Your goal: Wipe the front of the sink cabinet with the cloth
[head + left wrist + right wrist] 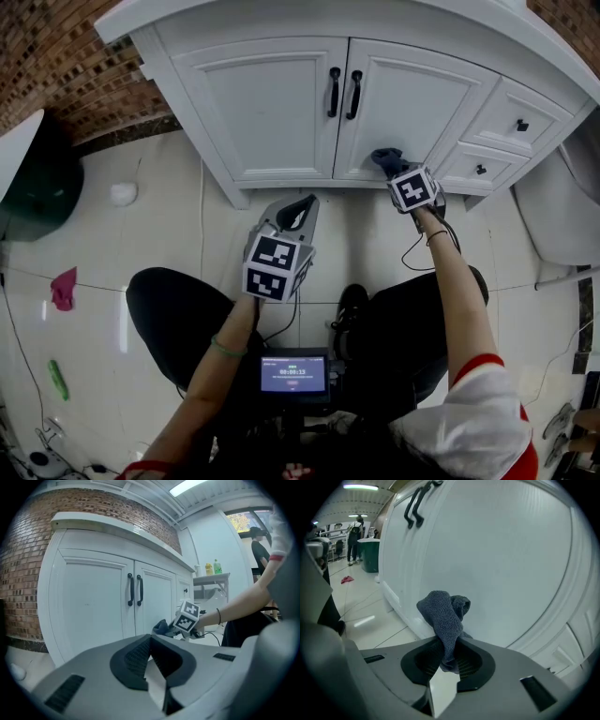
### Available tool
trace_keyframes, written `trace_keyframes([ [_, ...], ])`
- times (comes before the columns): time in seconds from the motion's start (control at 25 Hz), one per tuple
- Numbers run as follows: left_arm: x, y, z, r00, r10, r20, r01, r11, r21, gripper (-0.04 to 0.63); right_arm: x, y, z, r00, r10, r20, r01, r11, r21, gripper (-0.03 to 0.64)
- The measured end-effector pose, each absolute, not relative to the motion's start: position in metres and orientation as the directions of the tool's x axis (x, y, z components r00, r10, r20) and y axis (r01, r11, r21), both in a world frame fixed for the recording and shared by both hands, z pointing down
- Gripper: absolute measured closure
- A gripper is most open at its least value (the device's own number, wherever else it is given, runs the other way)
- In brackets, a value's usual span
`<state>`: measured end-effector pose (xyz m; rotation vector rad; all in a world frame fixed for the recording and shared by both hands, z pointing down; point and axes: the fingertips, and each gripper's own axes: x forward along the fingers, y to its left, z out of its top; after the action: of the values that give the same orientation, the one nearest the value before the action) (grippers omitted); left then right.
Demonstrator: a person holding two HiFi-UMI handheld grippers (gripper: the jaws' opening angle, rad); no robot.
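Right gripper (449,660) pinches grey cloth (443,616) at right door (403,103), low on sink cabinet (262,112); left gripper (150,644) closed, empty; most wiping apparently remains.

The cloth (443,616) is coarse grey knit, the cabinet door (501,564) smooth white paint, the floor tiles (169,225) glossy.

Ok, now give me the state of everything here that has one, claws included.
Left door: closed.
Right door: closed.
Drawers: both closed.
Cloth: bunched, low by the right door.
Right claw: shut on the cloth.
Left claw: shut, empty.
Screen: lit.
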<state>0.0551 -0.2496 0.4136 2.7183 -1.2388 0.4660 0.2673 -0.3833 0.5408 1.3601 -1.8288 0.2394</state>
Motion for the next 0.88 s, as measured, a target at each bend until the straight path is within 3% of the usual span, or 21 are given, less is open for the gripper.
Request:
trace_keyframes([
  [0.36,0.038,-0.259,0.423,0.585,-0.734,0.346,-0.778,-0.629,-0.017,0.558,0.252,-0.378,0.599,-0.072,-0.622,0.780,-0.870,0.421,0.255,0.557],
  [0.68,0.042,-0.252,0.411,0.580,-0.750,0.319,-0.789,-0.614,-0.009,0.558,0.292,-0.385,0.527,-0.087,-0.703,0.706,-0.836,0.436,0.332,0.557],
  [0.88,0.061,-0.243,0.401,0.599,-0.745,0.295,-0.774,-0.633,-0.027,0.558,0.319,-0.371,0.436,-0.129,-0.806,0.577,-0.869,0.373,0.326,0.557],
])
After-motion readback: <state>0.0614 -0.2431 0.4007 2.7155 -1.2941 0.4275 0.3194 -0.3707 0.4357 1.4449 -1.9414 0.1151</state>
